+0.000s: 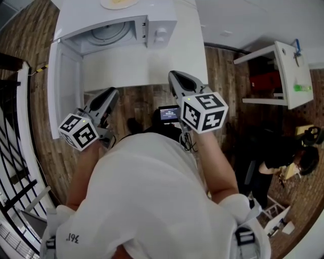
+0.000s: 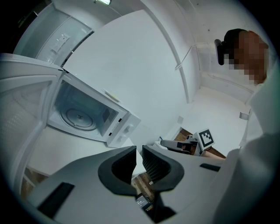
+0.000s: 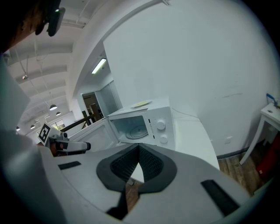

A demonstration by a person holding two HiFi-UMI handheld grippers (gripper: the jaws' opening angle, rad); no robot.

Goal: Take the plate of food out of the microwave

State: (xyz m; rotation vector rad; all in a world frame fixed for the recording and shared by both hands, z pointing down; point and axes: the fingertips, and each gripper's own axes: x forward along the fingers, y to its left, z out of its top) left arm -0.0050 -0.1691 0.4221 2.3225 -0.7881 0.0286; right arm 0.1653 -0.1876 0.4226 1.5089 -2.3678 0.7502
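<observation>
One microwave [image 1: 163,21], one plate [image 1: 119,3], two grippers (left gripper [image 1: 112,93], right gripper [image 1: 175,76])

Microwave [image 1: 158,20] sits on counter [image 1: 152,66]. Door [image 1: 66,86] stands open to microwave's left. Turntable [image 1: 107,31] inside microwave; plate [image 1: 119,3] on microwave's top. Left gripper [image 1: 112,93] before microwave's opening, beside door. Right gripper [image 1: 174,76] before microwave's right end. Side table [image 1: 283,71] well right of microwave.

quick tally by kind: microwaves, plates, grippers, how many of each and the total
microwave, door open: 1
plate, on top of the microwave: 1
grippers, left gripper and right gripper: 2
total: 4
</observation>
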